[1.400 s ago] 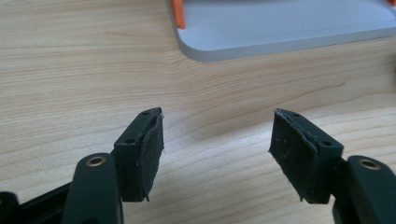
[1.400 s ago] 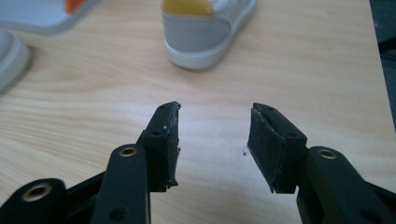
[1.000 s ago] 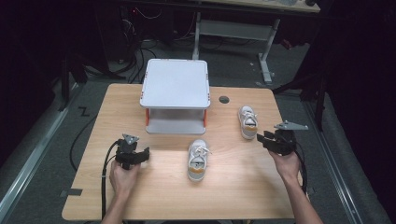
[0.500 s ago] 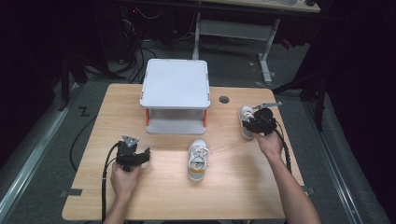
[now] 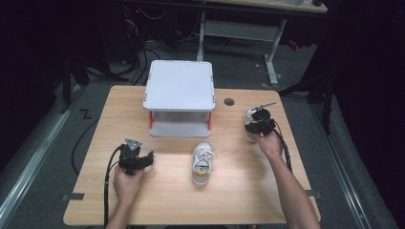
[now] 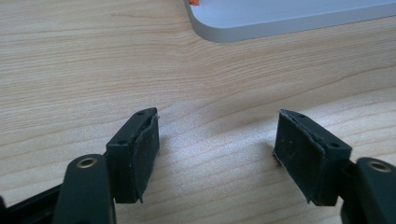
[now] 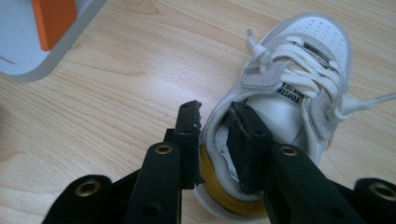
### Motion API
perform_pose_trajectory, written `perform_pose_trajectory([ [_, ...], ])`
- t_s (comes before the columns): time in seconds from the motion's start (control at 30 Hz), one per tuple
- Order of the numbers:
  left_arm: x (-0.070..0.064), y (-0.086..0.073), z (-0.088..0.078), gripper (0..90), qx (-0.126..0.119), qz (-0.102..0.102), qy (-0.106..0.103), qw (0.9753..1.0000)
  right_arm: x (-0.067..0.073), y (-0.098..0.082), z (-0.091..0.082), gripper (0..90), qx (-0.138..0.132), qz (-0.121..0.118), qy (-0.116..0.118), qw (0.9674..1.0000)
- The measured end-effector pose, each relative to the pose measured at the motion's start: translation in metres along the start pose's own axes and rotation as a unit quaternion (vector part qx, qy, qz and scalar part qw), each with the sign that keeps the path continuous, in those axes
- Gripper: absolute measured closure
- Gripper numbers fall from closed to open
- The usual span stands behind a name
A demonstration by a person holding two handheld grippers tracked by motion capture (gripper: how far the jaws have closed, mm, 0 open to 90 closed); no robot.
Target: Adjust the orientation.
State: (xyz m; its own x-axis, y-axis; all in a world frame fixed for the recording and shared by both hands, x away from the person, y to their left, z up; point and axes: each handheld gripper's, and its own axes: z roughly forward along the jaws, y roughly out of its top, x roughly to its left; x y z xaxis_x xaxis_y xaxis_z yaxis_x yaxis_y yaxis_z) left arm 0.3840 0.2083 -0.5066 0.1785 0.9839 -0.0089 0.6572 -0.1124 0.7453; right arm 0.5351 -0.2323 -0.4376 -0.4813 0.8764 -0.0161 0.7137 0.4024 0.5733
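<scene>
1. The right gripper [image 7: 212,122] is at the heel of a small white shoe [image 7: 289,93], in the lower middle of the right gripper view.
2. One jaw is inside the shoe's opening and the other is outside the heel wall. The jaws have just been closing, with the heel wall between them. They look to be pinching it now, likely because that thin edge is easy to grab.
3. In the high view this shoe [image 5: 249,128] sits at the right side of the table [image 5: 110,124], just under the right gripper [image 5: 260,123].
4. A second shoe [image 5: 202,163] lies in the lower middle of the table, with nothing touching it.
5. The left gripper [image 5: 149,159] rests at the lower left. Its jaws are spread wide with only bare wood between them, so it seems to be waiting.
6. A white shelf [image 5: 179,86] with orange legs stands at the upper middle. The shoes probably go there.
</scene>
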Motion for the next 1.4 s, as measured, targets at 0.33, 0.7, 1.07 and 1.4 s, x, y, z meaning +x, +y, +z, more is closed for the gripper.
perform_pose_trajectory([
  [0.33, 0.000, 0.000, 0.000, 31.2, -0.001, -0.001, 0.000, 1.0000, -0.007, -0.002, 0.000, 84.6, -0.009, 0.008, 0.029, 0.9995],
  [0.7, 0.001, 0.000, 0.000, 31.2, 0.001, -0.001, -0.001, 1.0000, -0.008, -0.004, -0.016, 85.9, -0.028, -0.009, 0.028, 0.9992],
  [1.07, 0.000, 0.000, 0.000, 31.2, -0.001, -0.003, -0.001, 1.0000, -0.004, -0.006, -0.036, 86.2, -0.043, -0.022, 0.047, 0.9978],
  [1.4, 0.001, 0.000, 0.000, 31.2, -0.001, -0.003, -0.002, 1.0000, 0.013, -0.011, -0.058, 86.2, -0.061, -0.047, 0.063, 0.9950],
])
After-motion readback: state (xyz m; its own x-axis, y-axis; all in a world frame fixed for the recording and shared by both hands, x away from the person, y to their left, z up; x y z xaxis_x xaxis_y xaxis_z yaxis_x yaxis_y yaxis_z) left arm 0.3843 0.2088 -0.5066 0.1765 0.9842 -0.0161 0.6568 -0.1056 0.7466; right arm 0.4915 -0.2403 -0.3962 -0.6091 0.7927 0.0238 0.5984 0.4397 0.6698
